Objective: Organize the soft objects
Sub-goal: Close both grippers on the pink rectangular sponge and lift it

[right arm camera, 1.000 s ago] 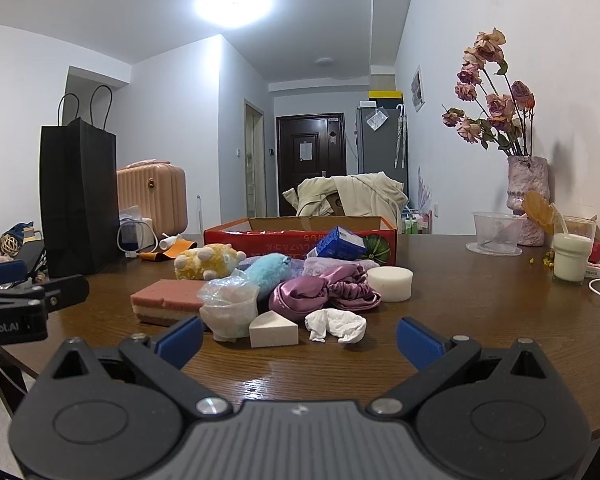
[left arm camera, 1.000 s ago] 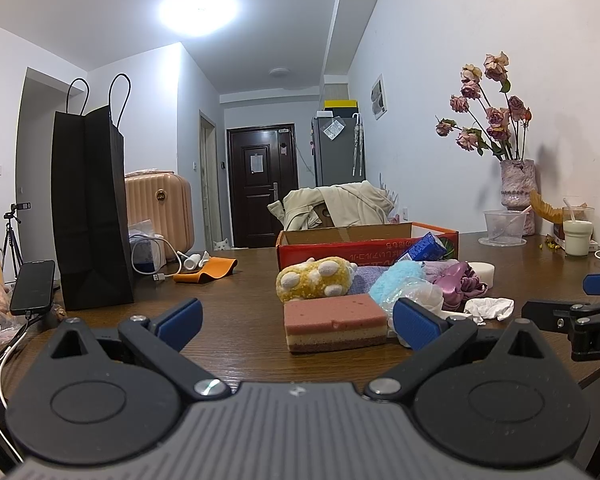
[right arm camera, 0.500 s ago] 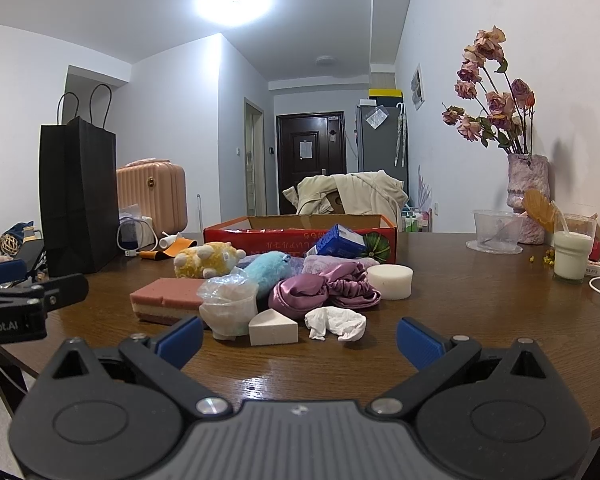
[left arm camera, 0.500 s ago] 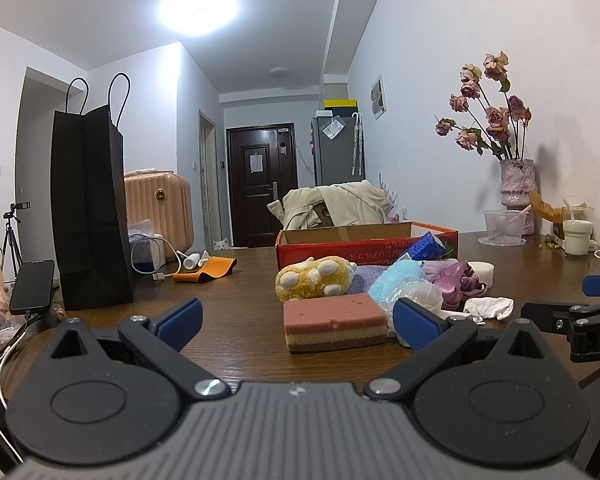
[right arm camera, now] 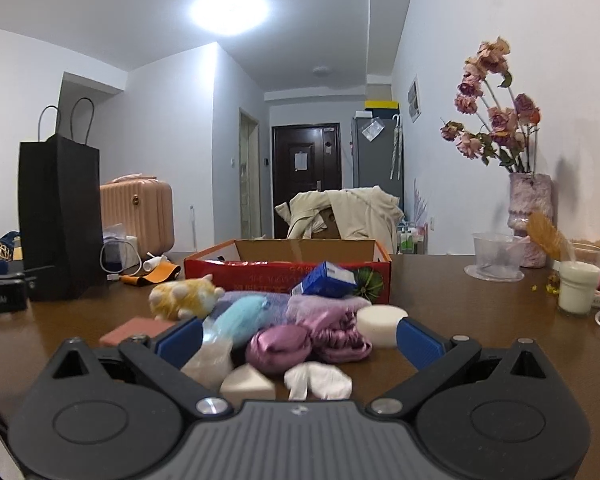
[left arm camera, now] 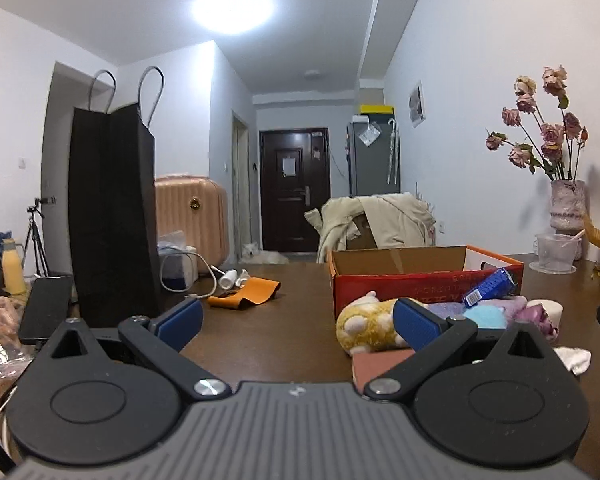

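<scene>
Plainly, both grippers, left (left arm camera: 296,322) and right (right arm camera: 298,338), gape empty; the plush (right arm camera: 184,295) looks light, squashy; pinch its body.

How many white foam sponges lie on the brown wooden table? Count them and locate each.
2. A round white foam sponge sits right of the purple satin cloth; a wedge-shaped white foam sponge lies in front, near the right gripper. The pile may hide others.

White walls, bright ceiling light (left arm camera: 232,8), dark door (left arm camera: 295,194), wooden table (left arm camera: 276,336).
</scene>
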Motion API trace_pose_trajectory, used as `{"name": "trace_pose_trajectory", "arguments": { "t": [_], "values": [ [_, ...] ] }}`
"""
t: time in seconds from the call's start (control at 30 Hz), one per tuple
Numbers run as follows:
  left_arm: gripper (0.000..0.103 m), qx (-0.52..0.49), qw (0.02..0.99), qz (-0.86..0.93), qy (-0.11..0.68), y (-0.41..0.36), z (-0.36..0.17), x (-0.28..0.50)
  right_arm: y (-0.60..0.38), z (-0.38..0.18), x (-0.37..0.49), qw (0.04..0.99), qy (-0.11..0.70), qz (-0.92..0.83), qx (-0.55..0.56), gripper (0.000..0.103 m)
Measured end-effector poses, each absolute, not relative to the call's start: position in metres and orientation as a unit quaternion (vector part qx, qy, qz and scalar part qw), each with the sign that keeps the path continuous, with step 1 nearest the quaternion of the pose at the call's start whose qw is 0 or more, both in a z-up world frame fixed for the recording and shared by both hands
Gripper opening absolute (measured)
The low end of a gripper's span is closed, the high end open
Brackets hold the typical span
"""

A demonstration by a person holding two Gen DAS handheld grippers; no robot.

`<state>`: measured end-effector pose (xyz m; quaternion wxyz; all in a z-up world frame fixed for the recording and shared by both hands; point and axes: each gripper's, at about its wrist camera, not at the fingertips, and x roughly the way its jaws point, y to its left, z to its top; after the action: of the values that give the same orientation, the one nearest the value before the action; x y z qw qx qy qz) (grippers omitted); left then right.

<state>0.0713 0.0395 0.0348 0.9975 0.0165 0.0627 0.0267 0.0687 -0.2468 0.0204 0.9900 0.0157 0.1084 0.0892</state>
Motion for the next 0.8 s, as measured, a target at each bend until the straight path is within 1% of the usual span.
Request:
{"name": "trace_pose_trajectory", "arguments": {
  "t": [0.1, 0.2, 0.23, 0.27, 0.3, 0.33, 0.37, 0.4, 0.43, 0.47, 0.5, 0.6, 0.67, 0.7, 0.73, 0.8],
  "values": [
    [0.103, 0.008, 0.996, 0.001, 0.089, 0.038, 0.039, 0.091, -0.250, 0.024, 0.091, 0.987, 0.127, 0.093, 0.029, 0.103],
    [0.103, 0.004, 0.991, -0.024, 0.133, 0.033, 0.034, 0.114, -0.248, 0.025, 0.105, 0.980, 0.153, 0.121, 0.045, 0.103],
    [0.102, 0.003, 0.988, -0.034, 0.149, 0.032, 0.032, 0.120, -0.246, 0.026, 0.106, 0.976, 0.157, 0.139, 0.053, 0.103],
    [0.095, 0.000, 0.985, -0.047, 0.165, 0.033, 0.029, 0.126, -0.242, 0.028, 0.105, 0.971, 0.158, 0.170, 0.063, 0.102],
    [0.087, -0.002, 0.982, -0.059, 0.177, 0.034, 0.026, 0.130, -0.238, 0.030, 0.105, 0.965, 0.158, 0.197, 0.069, 0.092],
    [0.084, -0.003, 0.980, -0.067, 0.185, 0.035, 0.023, 0.134, -0.231, 0.031, 0.105, 0.959, 0.160, 0.225, 0.071, 0.074],
    [0.075, -0.002, 0.978, -0.073, 0.196, 0.036, 0.020, 0.140, -0.222, 0.030, 0.108, 0.951, 0.168, 0.251, 0.067, 0.065],
    [0.068, -0.002, 0.975, -0.077, 0.206, 0.037, 0.016, 0.144, -0.212, 0.028, 0.112, 0.943, 0.183, 0.269, 0.064, 0.047],
    [0.066, -0.006, 0.972, -0.082, 0.218, 0.039, 0.013, 0.150, -0.203, 0.024, 0.117, 0.935, 0.199, 0.286, 0.060, 0.035],
    [0.062, -0.011, 0.969, -0.087, 0.229, 0.042, 0.010, 0.156, -0.191, 0.018, 0.123, 0.927, 0.217, 0.301, 0.056, 0.029],
    [0.061, -0.016, 0.966, -0.095, 0.239, 0.044, 0.008, 0.162, -0.184, 0.013, 0.129, 0.922, 0.231, 0.306, 0.055, 0.024],
    [0.059, -0.028, 0.956, -0.112, 0.270, 0.050, 0.000, 0.175, -0.171, 0.005, 0.146, 0.916, 0.260, 0.300, 0.060, 0.024],
    [0.059, -0.042, 0.954, -0.120, 0.273, 0.054, -0.001, 0.177, -0.168, 0.002, 0.157, 0.921, 0.275, 0.267, 0.077, 0.030],
    [0.059, -0.044, 0.953, -0.121, 0.274, 0.056, -0.001, 0.179, -0.169, 0.001, 0.162, 0.924, 0.279, 0.248, 0.087, 0.036],
    [0.059, -0.046, 0.953, -0.120, 0.276, 0.059, -0.001, 0.180, -0.170, 0.002, 0.167, 0.928, 0.282, 0.225, 0.096, 0.038],
    [0.059, -0.055, 0.950, -0.124, 0.281, 0.065, -0.001, 0.182, -0.170, 0.002, 0.172, 0.928, 0.286, 0.213, 0.106, 0.038]
  ]
}}
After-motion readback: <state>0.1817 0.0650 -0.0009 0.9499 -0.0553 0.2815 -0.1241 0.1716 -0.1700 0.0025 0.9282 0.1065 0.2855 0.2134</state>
